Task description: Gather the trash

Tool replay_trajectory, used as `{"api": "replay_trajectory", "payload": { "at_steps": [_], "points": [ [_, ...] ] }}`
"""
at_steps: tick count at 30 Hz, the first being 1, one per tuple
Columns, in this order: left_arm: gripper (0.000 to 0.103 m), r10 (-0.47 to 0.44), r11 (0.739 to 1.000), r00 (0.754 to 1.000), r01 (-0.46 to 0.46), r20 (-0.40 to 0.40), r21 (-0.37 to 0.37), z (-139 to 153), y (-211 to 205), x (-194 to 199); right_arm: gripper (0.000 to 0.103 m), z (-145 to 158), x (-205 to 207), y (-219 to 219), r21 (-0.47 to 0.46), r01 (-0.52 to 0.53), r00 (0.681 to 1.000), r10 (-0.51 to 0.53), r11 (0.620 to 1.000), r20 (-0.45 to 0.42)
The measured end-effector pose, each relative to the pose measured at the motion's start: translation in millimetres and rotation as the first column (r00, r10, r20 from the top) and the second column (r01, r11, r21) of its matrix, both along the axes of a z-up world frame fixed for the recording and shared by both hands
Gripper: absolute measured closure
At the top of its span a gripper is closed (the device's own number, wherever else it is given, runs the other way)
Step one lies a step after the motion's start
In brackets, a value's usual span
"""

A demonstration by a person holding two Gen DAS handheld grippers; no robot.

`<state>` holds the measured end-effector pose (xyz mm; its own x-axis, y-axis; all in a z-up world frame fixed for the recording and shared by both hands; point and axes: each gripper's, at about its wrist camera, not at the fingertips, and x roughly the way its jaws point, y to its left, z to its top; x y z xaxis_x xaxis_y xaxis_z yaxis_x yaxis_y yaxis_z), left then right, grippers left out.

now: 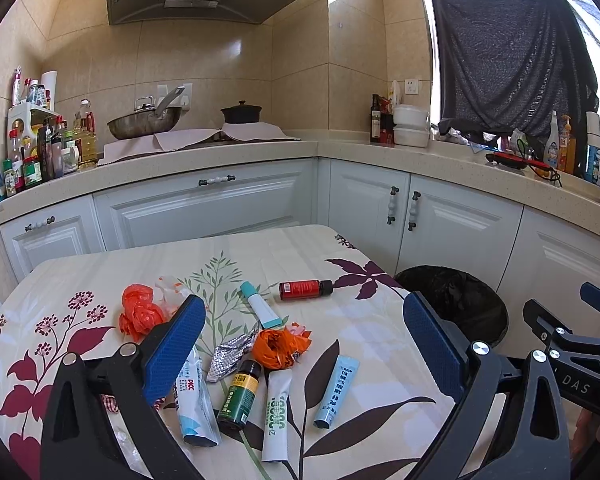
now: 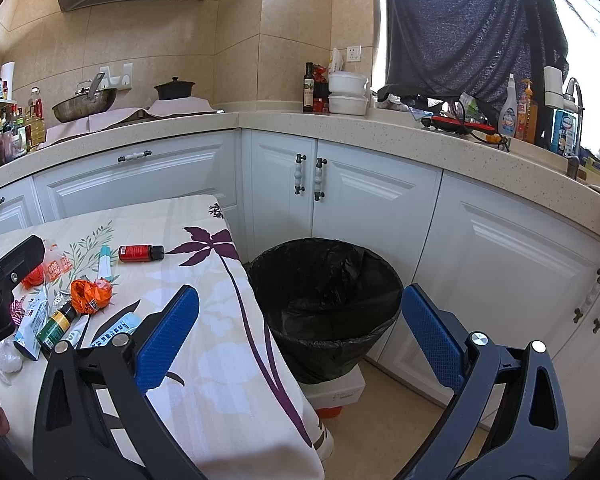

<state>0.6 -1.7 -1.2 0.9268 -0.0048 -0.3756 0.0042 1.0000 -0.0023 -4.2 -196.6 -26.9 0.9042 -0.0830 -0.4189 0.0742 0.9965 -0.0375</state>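
Kitchen counter with a flowered cloth holds all the trash, like a crumpled orange wrapper. Both grippers have wide, empty fingers. Black-lined round bin looks empty.

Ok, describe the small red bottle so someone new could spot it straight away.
Find the floral-cloth table beside the black-lined bin. Past the trash pile, the red bottle lies on its side, alone. It is the only red-bodied, black-capped one.

Left gripper and right gripper held level side by side, each with blue-padded jaws spread wide apart and nothing held between them.
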Motion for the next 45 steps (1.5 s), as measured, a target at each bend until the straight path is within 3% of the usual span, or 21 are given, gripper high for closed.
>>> {"api": "replay_trajectory", "payload": {
  "at_steps": [45],
  "points": [
    [0.007, -0.006, 1.000, 1.000, 0.006, -0.004, 0.002, -3.3, -2.1, -0.4, 0.004, 0.0, 0.0, -1.7, 0.001, 0.001, 1.000, -0.001, 1.000, 0.001]
  ]
}}
